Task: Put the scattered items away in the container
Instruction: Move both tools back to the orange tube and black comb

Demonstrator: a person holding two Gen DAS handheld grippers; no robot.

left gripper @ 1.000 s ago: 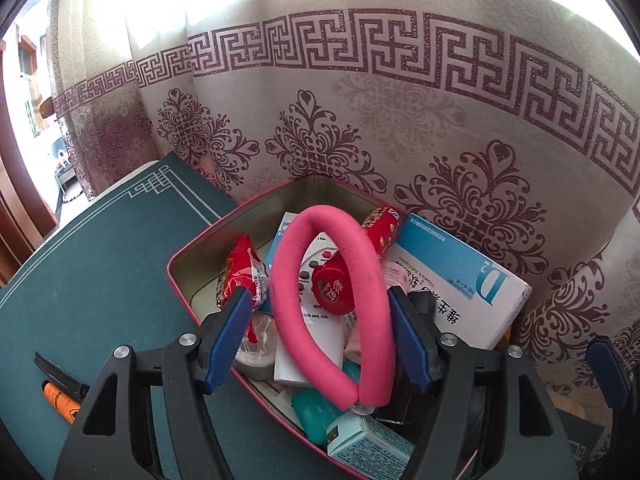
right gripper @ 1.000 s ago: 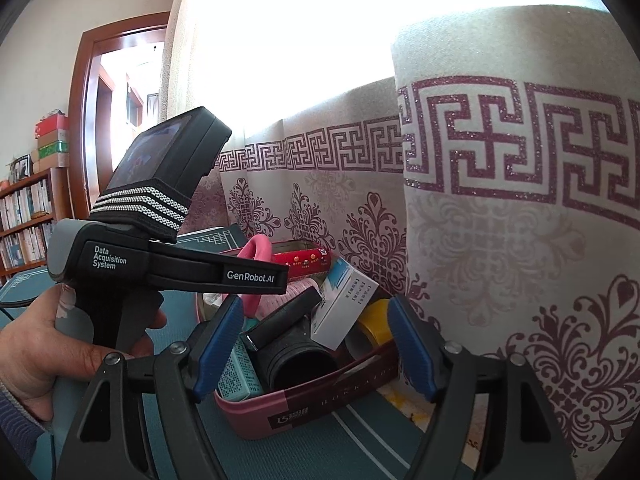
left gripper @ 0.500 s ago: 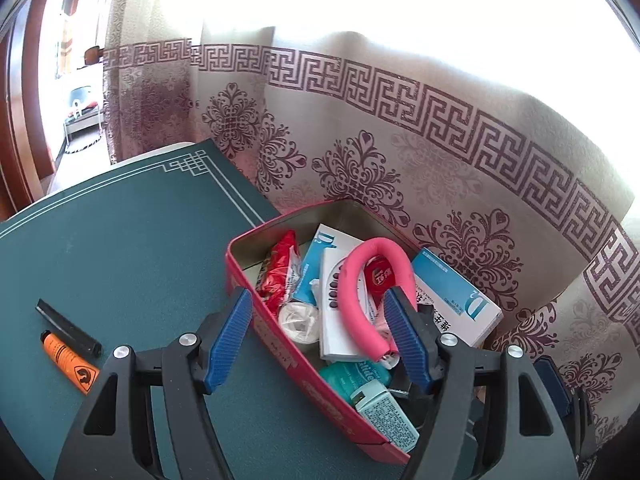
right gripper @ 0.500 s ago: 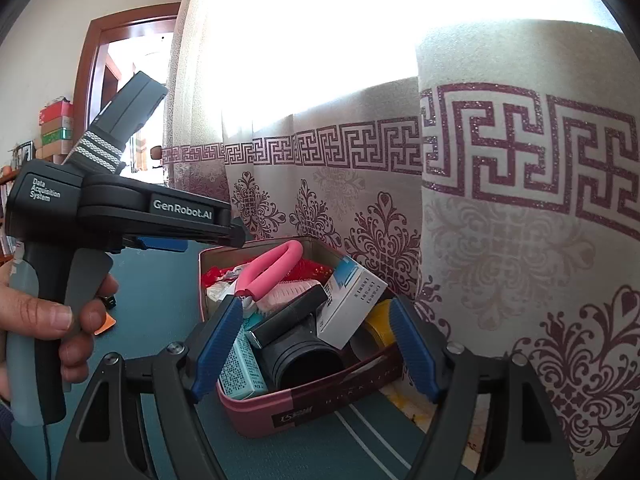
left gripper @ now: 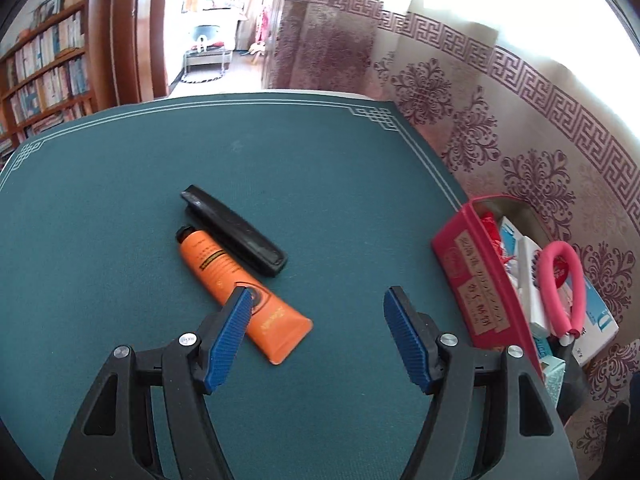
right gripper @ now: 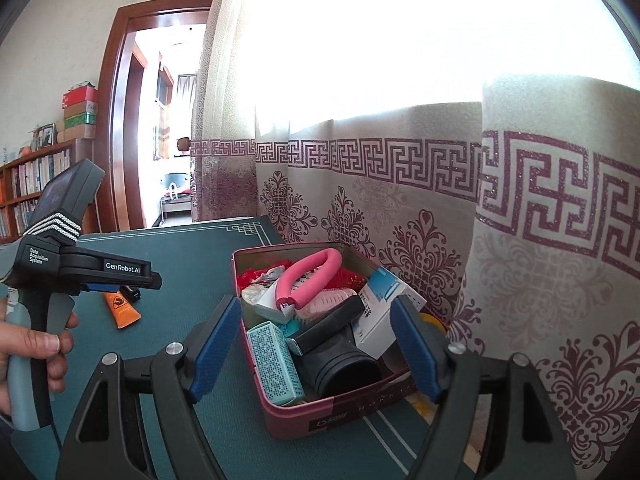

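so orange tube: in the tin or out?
Out. The orange tube lies flat on the green mat beside a black case, apart from the red tin.

We see strong daylight pouring through the curtain (right gripper: 400,184), whose upper part burns out to plain white in both views. A doorway (left gripper: 216,28) glows bright too. The green table (left gripper: 320,168) is evenly lit, with only soft, faint shadows. Both pictures are sharp, without motion blur. Fisheye bending curves straight lines, and dark corners ring each frame.
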